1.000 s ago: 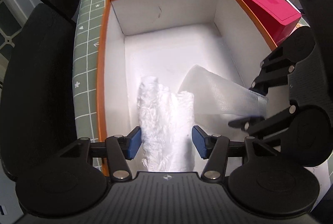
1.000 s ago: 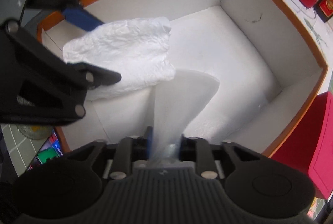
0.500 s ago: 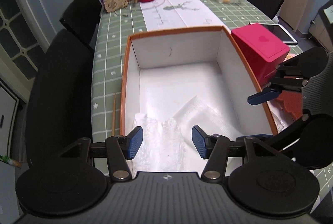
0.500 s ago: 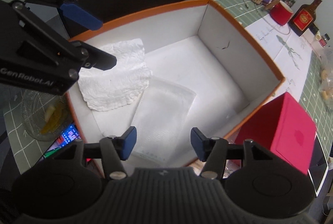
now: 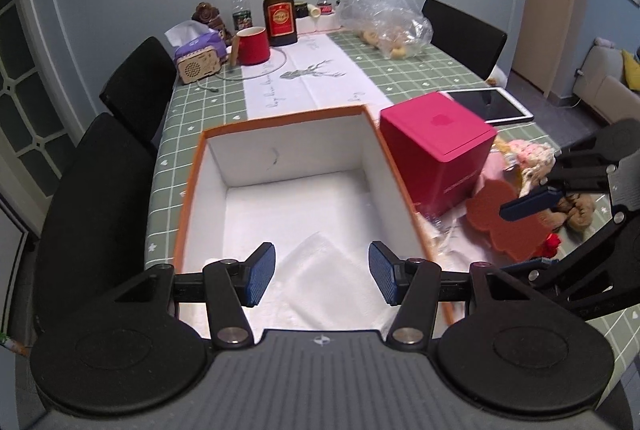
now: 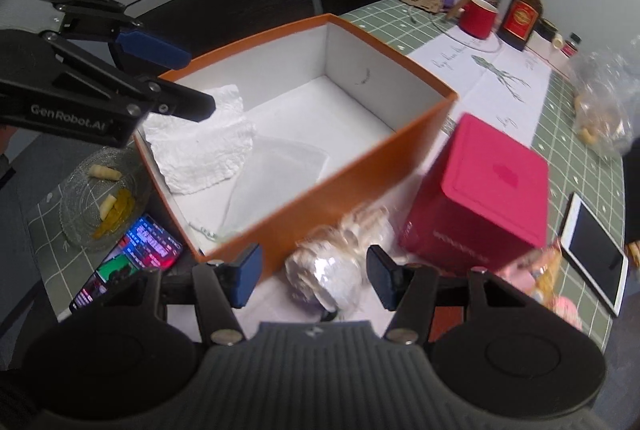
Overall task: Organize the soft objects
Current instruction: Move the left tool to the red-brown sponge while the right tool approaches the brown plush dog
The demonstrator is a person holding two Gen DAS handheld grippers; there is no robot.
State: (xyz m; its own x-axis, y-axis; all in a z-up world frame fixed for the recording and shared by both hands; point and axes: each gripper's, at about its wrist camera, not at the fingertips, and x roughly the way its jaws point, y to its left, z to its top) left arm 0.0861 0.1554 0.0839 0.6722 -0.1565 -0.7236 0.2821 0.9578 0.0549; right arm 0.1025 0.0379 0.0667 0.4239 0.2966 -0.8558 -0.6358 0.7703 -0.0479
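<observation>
An orange box (image 5: 400,166) with a white inside stands on the table; it also shows in the right wrist view (image 6: 352,174). In it lie a white crinkled cloth (image 6: 200,146) and a clear plastic pouch (image 6: 276,174). My left gripper (image 5: 322,272) is open and empty above the box's near end. My right gripper (image 6: 312,272) is open and empty to the right of the box, over a silvery wrapped bundle (image 6: 328,266). Soft toys lie right of the box: a pink knitted one (image 5: 528,154), a flat red-brown one (image 5: 504,222) and a brown plush (image 5: 576,210).
A red cube box (image 5: 436,150) stands beside the orange box. A tablet (image 5: 492,104), mug (image 5: 253,45), bottle (image 5: 280,12), tissue box (image 5: 200,54) and plastic bag (image 5: 388,18) sit farther back. A glass dish (image 6: 100,198) and a phone (image 6: 128,262) lie near the front. Black chairs stand on the left.
Both grippers let go of the cloth and the pouch, which now lie in the box. Both have pulled back and up; the right one has swung to the toys beside the box.
</observation>
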